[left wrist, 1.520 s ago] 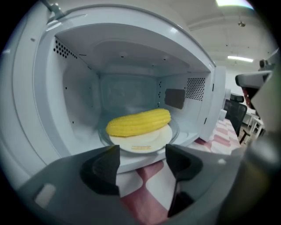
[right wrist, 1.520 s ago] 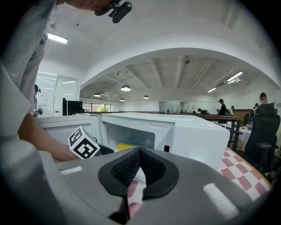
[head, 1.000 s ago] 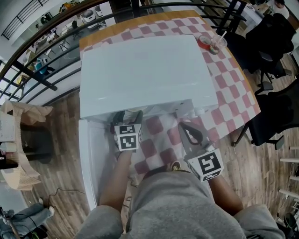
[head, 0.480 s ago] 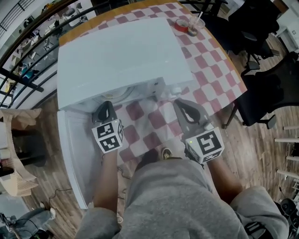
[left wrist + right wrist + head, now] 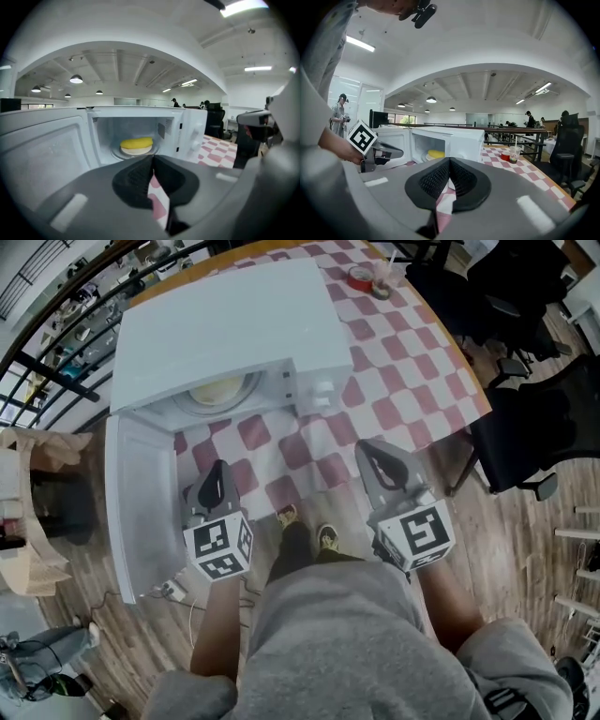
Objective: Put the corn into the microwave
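Head view, looking steeply down: shows the left hand-held gripper (image 5: 216,472) and the right hand-held gripper (image 5: 378,463) side by side, both pointing toward the white microwave (image 5: 225,324) on the bench (image 5: 403,371) with its red-and-white checked cloth. Reads both as fully closed and empty. In the left gripper view, finds the dark pads (image 5: 140,176) pressed together with only a sliver of checked cloth visible below them; in the right gripper view, finds the same meeting of pads (image 5: 438,180) with nothing between. Puts the corn (image 5: 136,142) straight ahead of the left hand-held gripper and well apart from it, lying on a white plate (image 5: 136,150) inside the open microwave. From the right hand-held gripper, sees that corn (image 5: 436,153) ahead and to the left, past the other tool's marker cube (image 5: 362,137). Places the microwave door (image 5: 131,502), swung wide open, just to the left of the left hand-held gripper. Far ahead and to the right of the right hand-held gripper, picks out a clear cup with a straw (image 5: 515,153) beside a red roll (image 5: 505,155) on the cloth. To the right of the right hand-held gripper, notes a black office chair (image 5: 534,427) on the wooden floor.
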Tool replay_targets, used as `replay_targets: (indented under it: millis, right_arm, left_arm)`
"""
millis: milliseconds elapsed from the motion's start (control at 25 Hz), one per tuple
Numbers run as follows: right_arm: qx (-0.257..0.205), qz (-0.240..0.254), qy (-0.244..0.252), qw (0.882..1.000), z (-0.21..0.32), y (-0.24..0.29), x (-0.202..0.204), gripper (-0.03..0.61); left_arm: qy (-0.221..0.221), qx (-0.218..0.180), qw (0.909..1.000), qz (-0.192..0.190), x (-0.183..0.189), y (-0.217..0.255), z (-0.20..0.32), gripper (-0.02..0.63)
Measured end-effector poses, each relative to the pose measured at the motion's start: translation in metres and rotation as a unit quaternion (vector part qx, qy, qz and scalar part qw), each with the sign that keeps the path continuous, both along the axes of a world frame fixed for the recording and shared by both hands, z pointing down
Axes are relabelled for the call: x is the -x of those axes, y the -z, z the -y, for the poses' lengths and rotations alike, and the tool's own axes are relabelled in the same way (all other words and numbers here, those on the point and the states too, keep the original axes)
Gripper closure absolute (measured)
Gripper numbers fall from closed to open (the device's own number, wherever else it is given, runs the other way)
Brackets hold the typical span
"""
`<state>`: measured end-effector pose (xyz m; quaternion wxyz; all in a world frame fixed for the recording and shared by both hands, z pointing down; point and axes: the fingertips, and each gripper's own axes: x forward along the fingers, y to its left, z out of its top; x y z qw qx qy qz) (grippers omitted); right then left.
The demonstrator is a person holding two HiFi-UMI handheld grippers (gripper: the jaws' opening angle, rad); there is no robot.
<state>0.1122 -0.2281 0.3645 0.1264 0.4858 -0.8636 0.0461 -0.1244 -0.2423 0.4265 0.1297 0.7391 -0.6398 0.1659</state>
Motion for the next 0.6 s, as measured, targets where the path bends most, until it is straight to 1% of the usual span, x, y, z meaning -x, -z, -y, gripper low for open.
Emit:
replay_targets:
  millis: [160, 320, 480, 600]
  right_arm:
    - [0.007, 0.018, 0.011, 1.000, -0.024, -0.007, -0.016, 0.583]
    - [0.011, 0.027, 0.023, 0.999, -0.041, -0.013, -0.026, 0.583]
    - [0.012, 0.033, 0.030, 0.999, -0.052, -0.012, -0.029, 0.583]
    - [0.013, 0.037, 0.027, 0.999, -0.057, -0.009, -0.031, 0.583]
  left_arm:
    - [0.005, -0.005, 1.0000, -0.003, -0.022, 0.011, -0.043, 0.603]
    - [0.014, -0.008, 0.9998, -0.006, -0.034, 0.019, -0.077, 0.603]
    - [0.021, -0.007, 0.9997, -0.005, -0.038, 0.023, -0.102, 0.603]
    - [0.017, -0.010, 0.9998, -0.004, -0.043, 0.029, -0.109, 0.603]
